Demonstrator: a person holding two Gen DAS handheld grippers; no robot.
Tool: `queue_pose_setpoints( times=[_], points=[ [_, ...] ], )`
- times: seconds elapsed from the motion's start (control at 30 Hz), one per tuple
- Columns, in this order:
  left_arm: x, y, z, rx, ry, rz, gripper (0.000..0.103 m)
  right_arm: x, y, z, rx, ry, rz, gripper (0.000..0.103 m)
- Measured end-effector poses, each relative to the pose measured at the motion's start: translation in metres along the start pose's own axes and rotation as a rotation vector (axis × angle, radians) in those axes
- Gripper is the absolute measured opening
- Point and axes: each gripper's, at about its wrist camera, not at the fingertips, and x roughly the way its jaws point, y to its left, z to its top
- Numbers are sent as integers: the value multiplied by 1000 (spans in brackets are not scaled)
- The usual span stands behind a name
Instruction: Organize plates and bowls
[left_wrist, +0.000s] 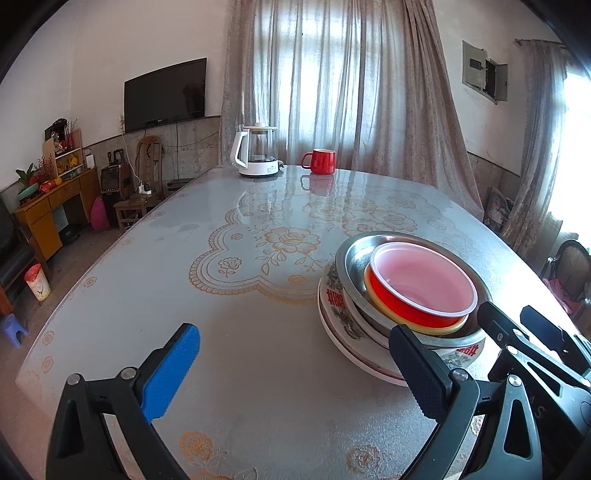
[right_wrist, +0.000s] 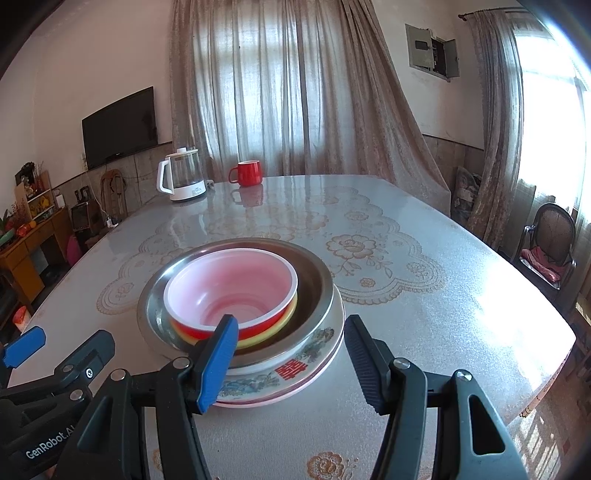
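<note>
Tongs, left (left_wrist: 295, 339): spread wide, gripping nothing, hovering over the bare desk (left_wrist: 258, 295) just left of the stack, with the black finger drawn across the stack's near edge in the left view; cannot tell whether touching

Tongs, right (right_wrist: 290, 325): parted to roughly half, clamped on nothing; blue finger overlapping the near wall of the red bowl (right_wrist: 229, 291) in the right view, black finger standing outside the right rim of the plates (right_wrist: 295, 369); contact with either not clear from these angles, so best read as poised around the near side of the stack rather than gripping it

Task's things, all gathered in 1 pile near the front edge of the desk: red bowl on top, nested in a yellow bowl (right_wrist: 280, 325) with only its rim showing, both sitting inside a wide metal bowl (right_wrist: 317, 280), and that resting on patterned plates with a red character on the rim; at least 2 layers of crockery visible under the metal bowl, exact count hard to tell

Progress, as a judgement: looks nearly or wholly done, with no loose plate or bowl anywhere else on the desk; only a kettle (left_wrist: 258, 155) and a red mug (left_wrist: 321, 160) at the far end, well apart from the pile and not part of the job

Possibly left: straightening the red bowl, sitting slightly off-centre toward the left of the metal bowl, then drawing both tongs clear
</note>
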Motion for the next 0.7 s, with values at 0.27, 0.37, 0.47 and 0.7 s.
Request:
queue_pose_setpoints(
  times=[0.27,0.37,0.47,0.7],
  points=[
    [0,0,1,-4,0,-1,103,-1,2,0,-5,-3,1,61],
    [-1,0,0,-4,-2,1,103,-1,2,-1,-4,-2,2,60],
    [0,-1,-1,-1,3,-11,103,-1,3,-1,-6,-1,3,61],
    [-5,-3,-2,10,-42,11,103,0,3,-2,-12,-2,-3,61]
  ],
)
